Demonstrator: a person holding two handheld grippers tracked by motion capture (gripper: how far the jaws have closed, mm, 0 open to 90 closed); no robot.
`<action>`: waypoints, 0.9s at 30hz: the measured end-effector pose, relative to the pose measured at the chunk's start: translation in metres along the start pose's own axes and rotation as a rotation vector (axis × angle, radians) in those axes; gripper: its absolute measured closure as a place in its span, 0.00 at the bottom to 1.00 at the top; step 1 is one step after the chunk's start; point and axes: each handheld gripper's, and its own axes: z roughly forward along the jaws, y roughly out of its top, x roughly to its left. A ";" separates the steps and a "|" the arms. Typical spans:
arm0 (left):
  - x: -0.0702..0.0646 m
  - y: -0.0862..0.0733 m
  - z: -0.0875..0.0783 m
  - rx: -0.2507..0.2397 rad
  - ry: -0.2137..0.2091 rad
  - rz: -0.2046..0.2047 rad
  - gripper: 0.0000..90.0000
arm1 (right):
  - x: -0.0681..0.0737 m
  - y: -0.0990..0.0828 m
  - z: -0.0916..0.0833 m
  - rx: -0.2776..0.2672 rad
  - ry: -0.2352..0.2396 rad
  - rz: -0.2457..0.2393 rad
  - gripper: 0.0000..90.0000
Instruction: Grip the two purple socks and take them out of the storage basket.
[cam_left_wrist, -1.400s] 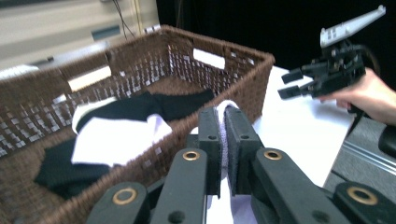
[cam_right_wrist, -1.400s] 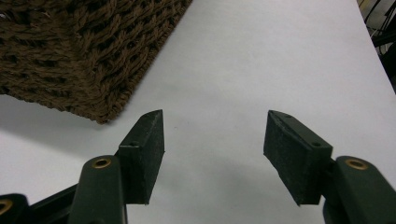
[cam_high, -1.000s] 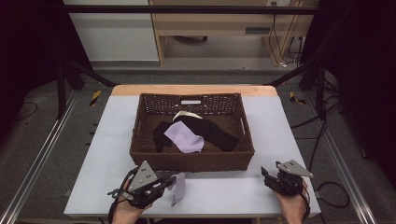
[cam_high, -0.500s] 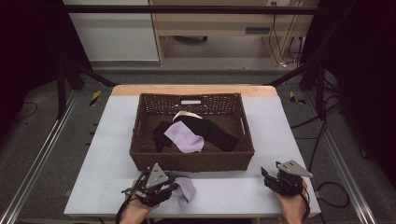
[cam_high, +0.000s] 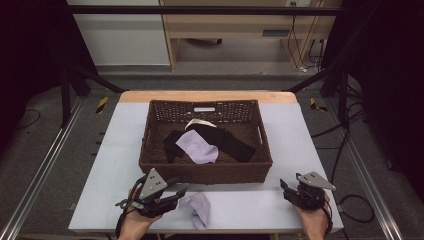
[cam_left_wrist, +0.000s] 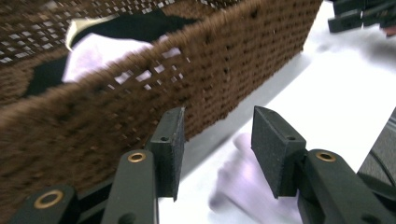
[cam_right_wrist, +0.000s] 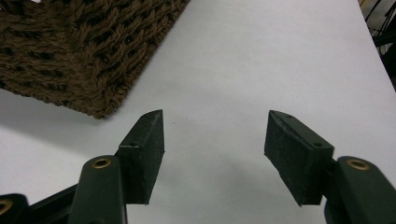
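Note:
A crumpled lavender cloth (cam_high: 198, 207) lies on the white table in front of the brown woven basket (cam_high: 205, 172). My left gripper (cam_high: 181, 194) sits just left of it, and its jaws have just been opening. In the left gripper view the left gripper (cam_left_wrist: 217, 144) is open with nothing between the pads; the cloth (cam_left_wrist: 243, 186) lies below and beyond them, beside the basket wall (cam_left_wrist: 93, 116). My right gripper (cam_high: 285, 188) rests near the front right of the table. It stands open over bare table (cam_right_wrist: 215, 140), close to the basket corner (cam_right_wrist: 79, 46).
Inside the basket lie another lavender cloth (cam_high: 197, 146), a black cloth (cam_high: 230, 140) and a cream piece (cam_high: 197, 122). The table's front edge runs just below both hands. Metal rails flank the table on either side.
The left gripper's jaws have opened and let go of the lavender cloth, which now lies on the table. The left hand drew back to the left. The right gripper has kept still.

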 end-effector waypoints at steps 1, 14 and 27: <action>0.001 0.002 -0.002 -0.007 0.006 -0.001 0.60 | 0.000 0.000 0.000 0.001 0.001 0.001 0.42; 0.012 0.017 -0.013 -0.062 0.046 -0.018 0.61 | 0.000 0.000 0.000 0.002 0.001 -0.001 0.42; 0.049 0.083 -0.002 -0.129 0.135 -0.018 0.58 | 0.000 0.002 0.000 -0.005 -0.001 0.006 0.42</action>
